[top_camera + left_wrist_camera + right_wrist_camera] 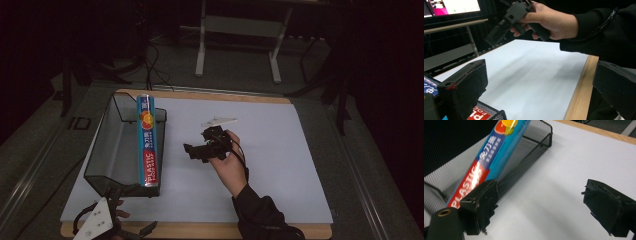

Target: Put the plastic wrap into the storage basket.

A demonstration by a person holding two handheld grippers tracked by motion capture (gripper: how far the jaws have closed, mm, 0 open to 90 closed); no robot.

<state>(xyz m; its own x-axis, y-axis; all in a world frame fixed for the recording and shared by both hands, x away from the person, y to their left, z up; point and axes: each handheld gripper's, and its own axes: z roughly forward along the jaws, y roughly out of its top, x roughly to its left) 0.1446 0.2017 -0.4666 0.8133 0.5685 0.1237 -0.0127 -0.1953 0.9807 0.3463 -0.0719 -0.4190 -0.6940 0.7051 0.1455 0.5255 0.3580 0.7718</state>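
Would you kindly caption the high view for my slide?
Open right gripper beside a plastic-wrap box lying across a mesh basket's rim.

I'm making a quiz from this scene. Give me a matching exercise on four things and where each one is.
1. plastic wrap box
2. mesh basket
3. right tongs
4. left tongs

a. at the table's near left edge
b. on the table's left side
c. lying along the basket's right rim
d. held open above the middle of the white mat

Pairs: 1-c, 2-b, 3-d, 4-a
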